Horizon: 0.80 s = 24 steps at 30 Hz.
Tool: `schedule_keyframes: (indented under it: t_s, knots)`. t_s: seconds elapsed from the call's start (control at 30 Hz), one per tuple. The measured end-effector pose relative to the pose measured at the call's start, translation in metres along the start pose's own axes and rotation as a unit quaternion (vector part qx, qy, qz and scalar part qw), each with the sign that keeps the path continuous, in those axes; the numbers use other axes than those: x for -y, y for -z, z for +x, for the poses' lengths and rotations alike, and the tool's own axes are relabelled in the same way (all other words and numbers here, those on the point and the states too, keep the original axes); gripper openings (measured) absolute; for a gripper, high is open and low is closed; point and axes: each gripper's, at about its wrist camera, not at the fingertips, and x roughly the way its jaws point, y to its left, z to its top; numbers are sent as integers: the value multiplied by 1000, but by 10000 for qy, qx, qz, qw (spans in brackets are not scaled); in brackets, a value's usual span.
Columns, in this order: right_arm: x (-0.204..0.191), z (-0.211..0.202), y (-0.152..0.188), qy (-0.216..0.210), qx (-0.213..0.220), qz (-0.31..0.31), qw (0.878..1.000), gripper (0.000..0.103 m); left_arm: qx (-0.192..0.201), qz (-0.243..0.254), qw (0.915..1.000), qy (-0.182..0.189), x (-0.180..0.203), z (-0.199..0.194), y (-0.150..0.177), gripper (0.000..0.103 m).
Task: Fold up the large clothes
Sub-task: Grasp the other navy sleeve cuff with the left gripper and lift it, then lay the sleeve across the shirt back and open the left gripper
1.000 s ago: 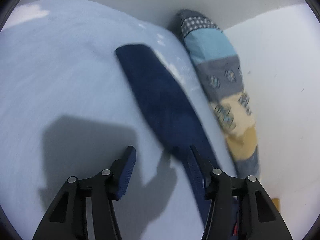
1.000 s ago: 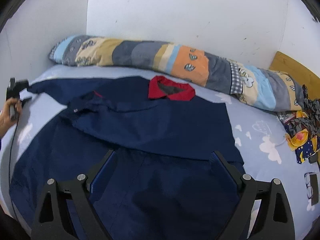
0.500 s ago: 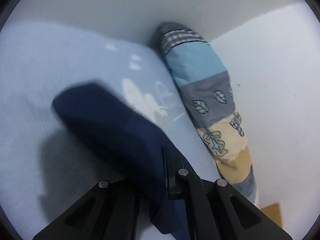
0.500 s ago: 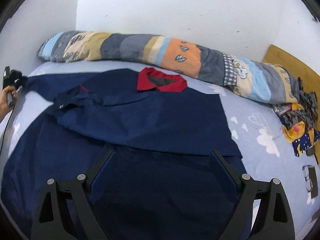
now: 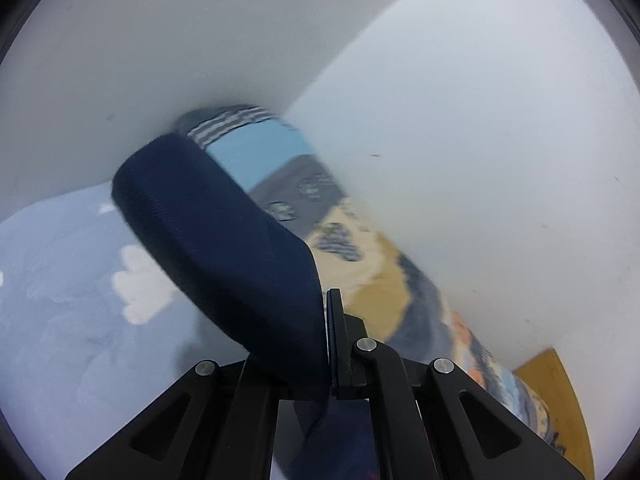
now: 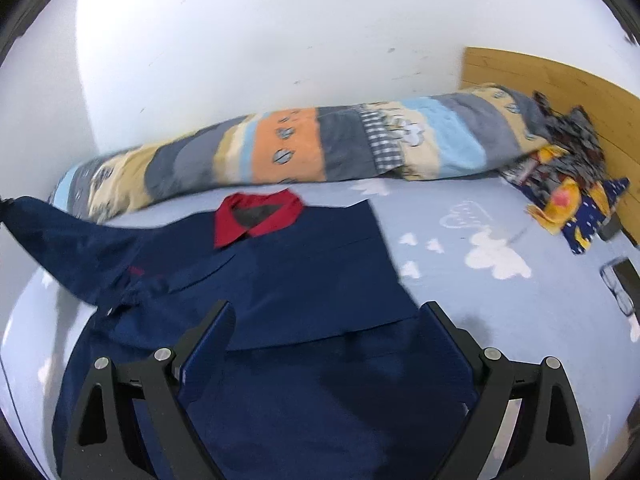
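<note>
A large navy jacket (image 6: 304, 280) with a red collar (image 6: 256, 216) lies spread on the pale blue bed sheet (image 6: 480, 292). Its left sleeve (image 6: 68, 240) is lifted off the bed toward the left edge of the right wrist view. In the left wrist view my left gripper (image 5: 326, 328) is shut on that sleeve's cuff (image 5: 224, 240), which hangs in front of the camera. My right gripper (image 6: 326, 320) hovers open over the jacket's lower half, with nothing between its fingers.
A long patchwork bolster (image 6: 304, 148) lies along the white wall behind the jacket. A pile of colourful clothes (image 6: 568, 188) sits at the right by the wooden headboard (image 6: 560, 84). Dark glasses (image 6: 620, 292) rest on the sheet at the far right.
My left gripper closed on the sleeve cuff and has lifted it off the bed. The right gripper has stayed open while its view shifted over the jacket.
</note>
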Motion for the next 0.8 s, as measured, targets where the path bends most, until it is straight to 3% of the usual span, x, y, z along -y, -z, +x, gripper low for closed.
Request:
schedule_keyframes:
  t_s: [0.17, 0.4, 0.63, 0.8]
  knots:
    - [28, -15, -8, 325, 317, 205, 9988, 94, -113, 408, 9980, 461, 81, -37, 16, 1]
    - [74, -36, -12, 393, 553, 614, 9958, 94, -492, 1032, 9895, 884, 194, -68, 80, 2]
    - [110, -55, -16, 397, 796, 931, 9917, 94, -1104, 1841, 9711, 1040, 289, -60, 199, 3]
    - [133, -61, -17, 414, 844, 1114, 9893, 94, -1780, 2307, 9511, 1021, 340, 3, 293, 4]
